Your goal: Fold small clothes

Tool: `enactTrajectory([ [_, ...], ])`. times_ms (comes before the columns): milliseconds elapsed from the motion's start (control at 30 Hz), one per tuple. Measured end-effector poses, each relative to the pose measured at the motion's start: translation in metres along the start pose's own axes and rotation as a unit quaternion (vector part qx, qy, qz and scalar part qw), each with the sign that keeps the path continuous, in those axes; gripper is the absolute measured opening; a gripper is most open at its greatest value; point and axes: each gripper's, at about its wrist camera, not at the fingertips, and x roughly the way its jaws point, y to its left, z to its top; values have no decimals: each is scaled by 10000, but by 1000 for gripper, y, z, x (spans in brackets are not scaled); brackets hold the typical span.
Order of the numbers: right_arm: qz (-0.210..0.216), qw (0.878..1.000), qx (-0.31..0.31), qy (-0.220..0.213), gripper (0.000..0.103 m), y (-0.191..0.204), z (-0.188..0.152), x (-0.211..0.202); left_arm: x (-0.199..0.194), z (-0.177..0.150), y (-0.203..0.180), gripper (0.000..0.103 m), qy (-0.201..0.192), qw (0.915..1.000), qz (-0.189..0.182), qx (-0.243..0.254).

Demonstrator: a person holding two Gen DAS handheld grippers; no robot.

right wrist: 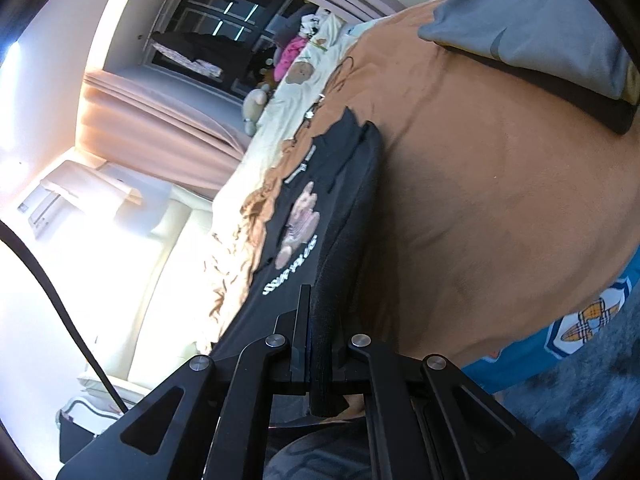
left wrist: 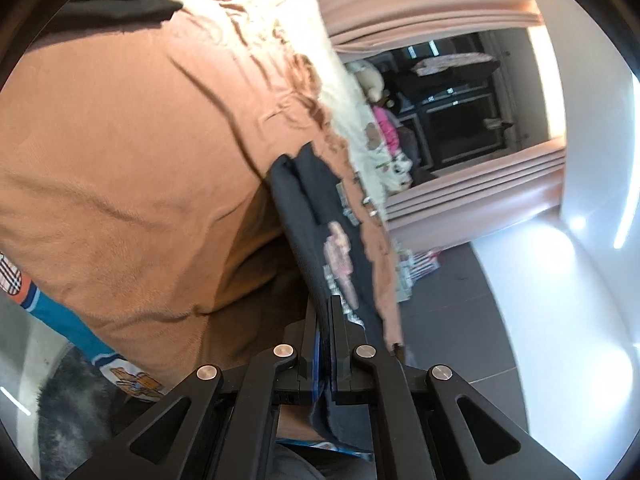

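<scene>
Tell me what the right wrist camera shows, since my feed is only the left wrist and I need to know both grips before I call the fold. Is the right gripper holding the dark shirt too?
Observer: Yes. The right gripper is shut on the black T-shirt, with a fold of its fabric pinched between the fingers.
Operator: Anything on the bed that I can't see?
Observer: A grey garment lies at the far side of the orange blanket.
Operator: My view of the print is blurred. What is it?
Observer: A pinkish bear figure with white lettering below it; I can't read the words.
</scene>
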Motion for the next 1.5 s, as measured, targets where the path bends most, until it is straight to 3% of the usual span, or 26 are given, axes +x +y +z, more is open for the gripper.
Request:
enactTrajectory([
  [233,339,9993,30,-150,1,2,-13,-24,-48,-6,-20,2,-254,9987,-433,58],
  [700,477,9986,-80,-208,1,0,-26,-53,-115,-41,-28,2,-500,9945,-917,46],
  [967,743,9969,-89,-229,1,0,-21,-72,-152,-47,-63,2,-674,9893,-1283,177],
  [1200,900,9942,-234,-538,1,1,-9,-87,-177,-47,-96,2,-795,9839,-1552,404],
  [1500,921,9938,-271,-556,1,-12,13,-52,-176,-34,-107,2,-879,9842,-1482,414],
])
